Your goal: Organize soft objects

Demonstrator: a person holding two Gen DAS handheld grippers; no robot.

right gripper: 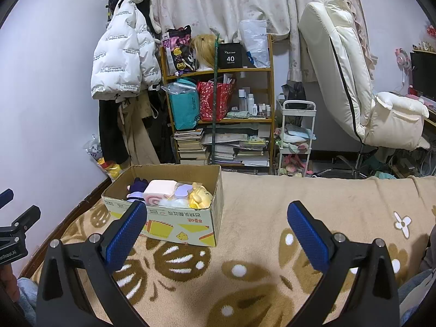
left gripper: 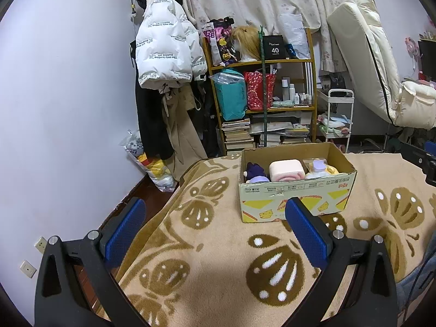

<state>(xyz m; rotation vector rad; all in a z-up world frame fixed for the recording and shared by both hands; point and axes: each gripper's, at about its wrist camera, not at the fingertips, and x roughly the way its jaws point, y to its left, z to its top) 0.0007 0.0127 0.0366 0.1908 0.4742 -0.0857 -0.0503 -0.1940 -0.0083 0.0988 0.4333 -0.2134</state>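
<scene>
The cardboard box [left gripper: 297,188] [right gripper: 166,218] and shelf [left gripper: 261,62] [right gripper: 218,70] are viewed from low over the blanket [left gripper: 218,259] [right gripper: 259,245] by both forward-facing wrist cameras.

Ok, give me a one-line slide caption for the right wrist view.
Open right gripper hovering over the blanket, facing a cardboard box packed with soft toys.

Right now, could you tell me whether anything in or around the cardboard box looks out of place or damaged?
Nothing stands out. The cardboard box sits upright on the blanket, with the pink roll plush, purple plush and yellow plush inside it.
</scene>
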